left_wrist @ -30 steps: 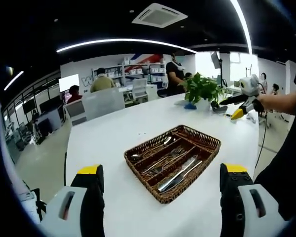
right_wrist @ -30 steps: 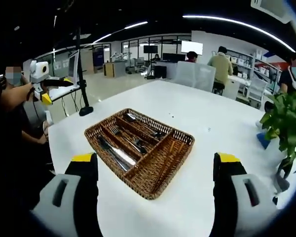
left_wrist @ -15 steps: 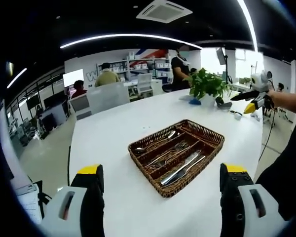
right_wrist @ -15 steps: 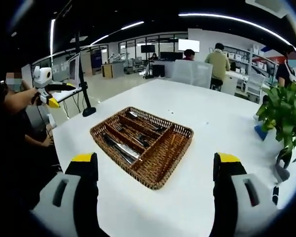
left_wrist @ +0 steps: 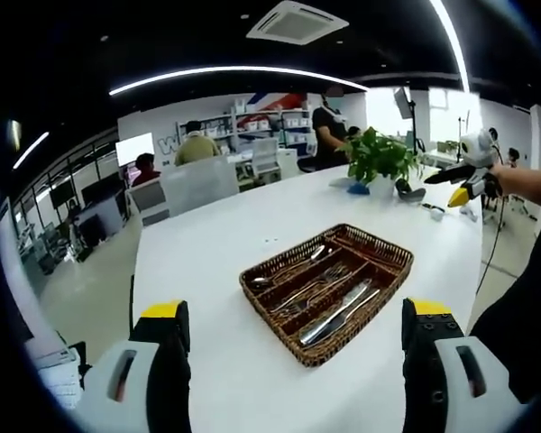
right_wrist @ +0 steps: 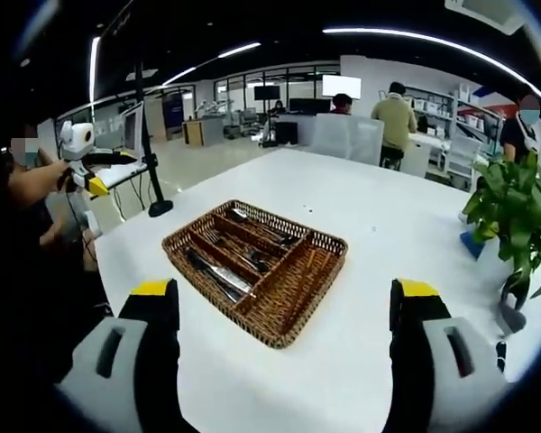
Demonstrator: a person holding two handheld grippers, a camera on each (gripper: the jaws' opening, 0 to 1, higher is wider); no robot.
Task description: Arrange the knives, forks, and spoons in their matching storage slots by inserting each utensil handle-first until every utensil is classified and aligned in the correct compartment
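Left gripper view: rectangular woven wicker tray (left_wrist: pixel 376 291); shiny metal cutlery (left_wrist: pixel 335 312) inside

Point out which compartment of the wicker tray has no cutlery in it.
The crosswise end compartment of the wicker tray, nearest the potted plant. It shows only bare weave, while the three long slots hold spoons, forks and knives.

A brown woven wicker tray (left_wrist: pixel 379 298) holds silver-grey utensils (left_wrist: pixel 334 314) on a plain white surface (left_wrist: pixel 216 262). Beyond the tray, a green plant (left_wrist: pixel 377 158) stands beside something blue (left_wrist: pixel 340 183). The left hand-held gripper (left_wrist: pixel 293 316) is grey and black with yellow tips.
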